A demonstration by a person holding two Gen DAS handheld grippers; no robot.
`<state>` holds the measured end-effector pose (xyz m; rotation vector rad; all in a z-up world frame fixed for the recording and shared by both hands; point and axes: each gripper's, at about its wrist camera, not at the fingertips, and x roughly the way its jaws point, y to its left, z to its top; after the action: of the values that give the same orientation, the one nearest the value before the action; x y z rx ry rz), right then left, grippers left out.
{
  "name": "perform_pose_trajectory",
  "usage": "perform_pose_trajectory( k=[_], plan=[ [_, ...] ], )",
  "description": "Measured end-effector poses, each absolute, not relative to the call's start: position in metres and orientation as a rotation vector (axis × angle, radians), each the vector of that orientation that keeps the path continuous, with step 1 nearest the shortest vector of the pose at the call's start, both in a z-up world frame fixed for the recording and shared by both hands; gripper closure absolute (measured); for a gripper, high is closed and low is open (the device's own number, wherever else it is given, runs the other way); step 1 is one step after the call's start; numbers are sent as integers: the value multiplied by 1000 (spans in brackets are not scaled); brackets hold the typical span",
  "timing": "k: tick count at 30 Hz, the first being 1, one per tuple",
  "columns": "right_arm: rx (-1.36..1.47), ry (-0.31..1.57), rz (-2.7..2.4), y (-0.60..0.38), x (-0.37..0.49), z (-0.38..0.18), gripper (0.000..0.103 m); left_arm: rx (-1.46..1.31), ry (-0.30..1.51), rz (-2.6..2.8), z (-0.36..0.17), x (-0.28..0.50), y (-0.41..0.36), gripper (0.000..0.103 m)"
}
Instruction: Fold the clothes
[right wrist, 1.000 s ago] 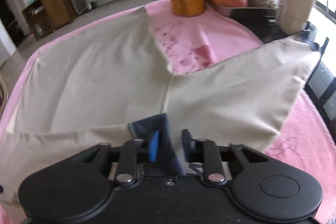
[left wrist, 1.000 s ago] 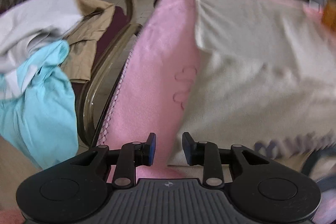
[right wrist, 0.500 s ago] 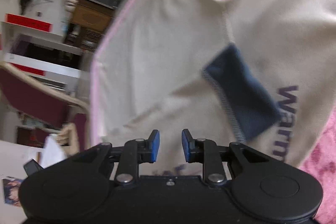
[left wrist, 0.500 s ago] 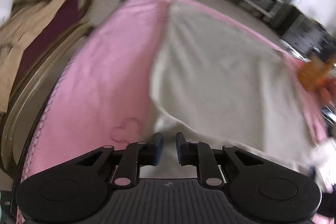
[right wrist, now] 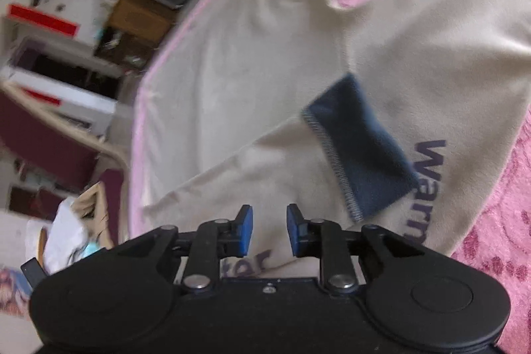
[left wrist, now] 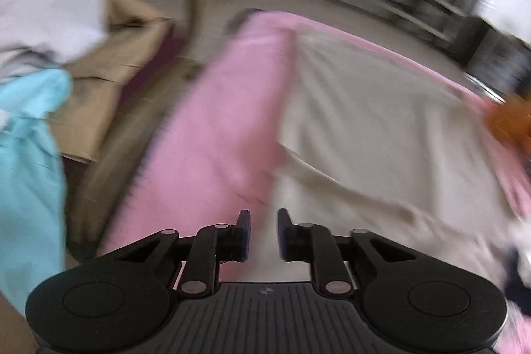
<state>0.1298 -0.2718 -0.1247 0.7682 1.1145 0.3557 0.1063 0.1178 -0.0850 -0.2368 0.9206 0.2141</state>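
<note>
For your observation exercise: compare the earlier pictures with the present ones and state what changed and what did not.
The right gripper let go of the navy cuff, which now lies free on the cream sweatshirt; its view has rolled. The left gripper, its jaws opening, holds nothing. The sweatshirt stays spread on the pink blanket.

**What we can count**

We count two grippers: the left gripper (left wrist: 264, 231) and the right gripper (right wrist: 269, 229). Each has two fingers with blue pads.

We count one cream shirt (right wrist: 249, 55) in the middle of the right wrist view. It has one dark blue cuff (right wrist: 358, 151) right of the middle. Under it lies one pink blanket (left wrist: 212, 128).

At the left of the left wrist view we count three more clothes in a heap: one white (left wrist: 49, 9), one light blue (left wrist: 30, 181) and one tan (left wrist: 113, 82).

We count one orange thing (left wrist: 507, 118) at the right edge, too blurry to tell.
</note>
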Motion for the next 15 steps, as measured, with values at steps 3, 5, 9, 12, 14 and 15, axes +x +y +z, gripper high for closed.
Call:
perform_pose_trajectory(
  k=[3, 5, 9, 12, 14, 15],
  plan=[
    [755, 1127, 324, -277, 132, -132, 80, -162, 959, 219, -95, 101, 109, 73],
    [770, 1138, 279, -286, 132, -139, 92, -105, 981, 284, -100, 99, 110, 69],
    [832, 1114, 172, -313, 120, -138, 97, -19, 1038, 442, -100, 83, 120, 86],
    [817, 1060, 76, -329, 106, -128, 89, -113, 1004, 427, -93, 67, 130, 86],
    [807, 1026, 66, -334, 97, -121, 81, -199, 964, 357, -85, 54, 130, 85],
    [812, 1011, 76, -334, 94, -119, 80, -228, 950, 312, -83, 50, 127, 82]
  ],
)
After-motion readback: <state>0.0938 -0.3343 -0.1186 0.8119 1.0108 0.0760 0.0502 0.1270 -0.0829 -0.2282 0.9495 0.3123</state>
